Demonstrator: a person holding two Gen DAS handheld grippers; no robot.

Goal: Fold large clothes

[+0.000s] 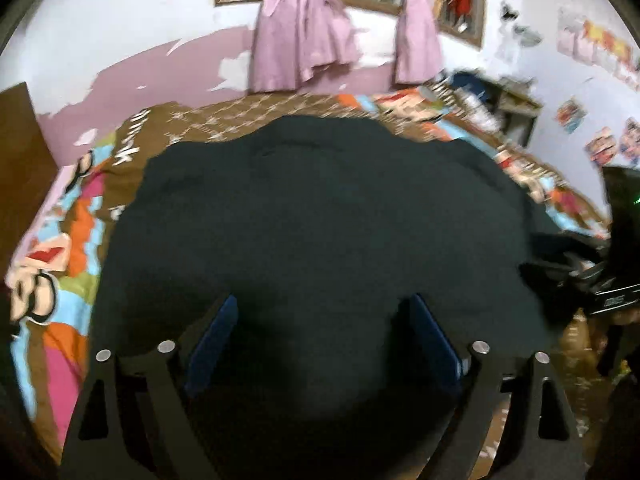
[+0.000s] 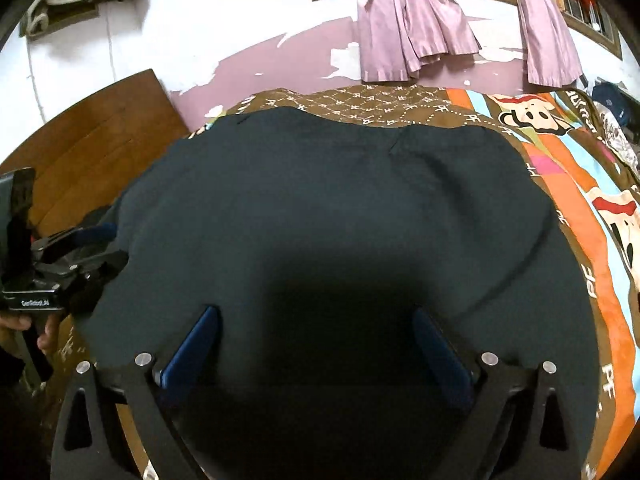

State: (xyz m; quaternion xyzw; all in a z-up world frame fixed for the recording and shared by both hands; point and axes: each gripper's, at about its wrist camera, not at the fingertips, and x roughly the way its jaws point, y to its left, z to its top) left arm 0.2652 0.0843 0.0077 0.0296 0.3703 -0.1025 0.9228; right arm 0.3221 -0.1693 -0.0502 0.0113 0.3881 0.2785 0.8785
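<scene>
The large dark green-black cloth garment (image 2: 340,216) lies spread on the cartoon-print brown bedspread (image 2: 576,184). Left gripper (image 1: 322,320) and right gripper (image 2: 316,332) hover above it, jaws apart, holding nothing. Pinching only one layer would probably leave the fold bunched and crooked.

Dark garment (image 1: 320,216) spread flat on cartoon-print bedsheet (image 1: 72,248), left gripper (image 1: 324,312) spread wide over its near edge, right gripper (image 1: 600,284) at right edge, pink curtains (image 1: 304,40) on far wall.
</scene>
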